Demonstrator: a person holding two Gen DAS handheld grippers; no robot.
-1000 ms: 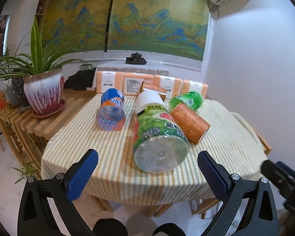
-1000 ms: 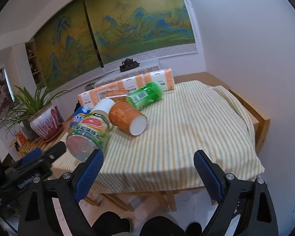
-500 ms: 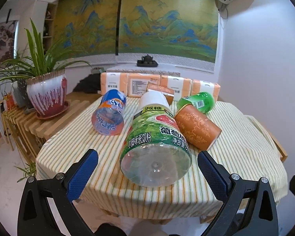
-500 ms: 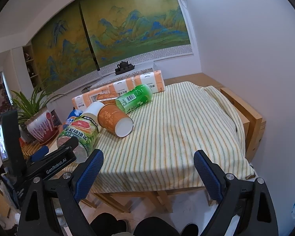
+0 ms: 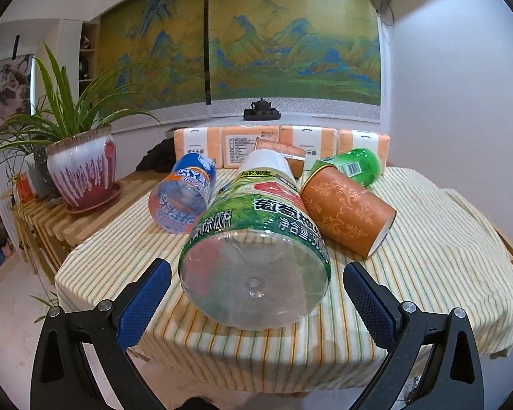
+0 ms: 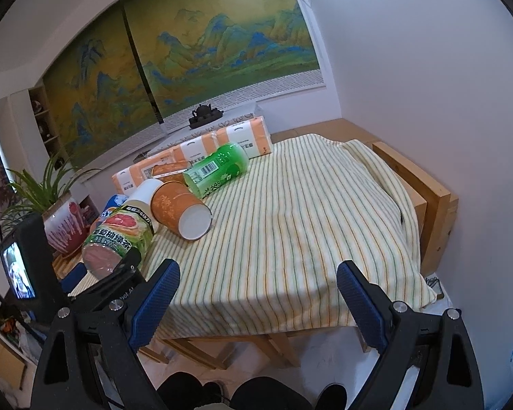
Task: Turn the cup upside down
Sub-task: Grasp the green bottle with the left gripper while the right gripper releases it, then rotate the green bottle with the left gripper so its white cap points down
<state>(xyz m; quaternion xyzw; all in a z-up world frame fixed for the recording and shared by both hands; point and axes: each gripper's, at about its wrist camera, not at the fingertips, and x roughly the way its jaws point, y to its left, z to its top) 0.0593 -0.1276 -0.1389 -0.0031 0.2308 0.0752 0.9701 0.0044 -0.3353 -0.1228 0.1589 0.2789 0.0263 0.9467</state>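
Left wrist view shows the orange patterned paper cup [image 5: 347,212] lying on its side on the striped tablecloth [image 5: 427,273], touching the large green-labelled clear plastic bottle [image 5: 256,249] beside it. Left gripper [image 5: 256,294] and right gripper [image 6: 258,294] stand wide and empty. Risk: closing straight ahead catches the bottle, which may roll and displace the cup.

Wooden table [image 6: 431,201]; striped cloth [image 6: 307,225] over it, bottles, cups lying.
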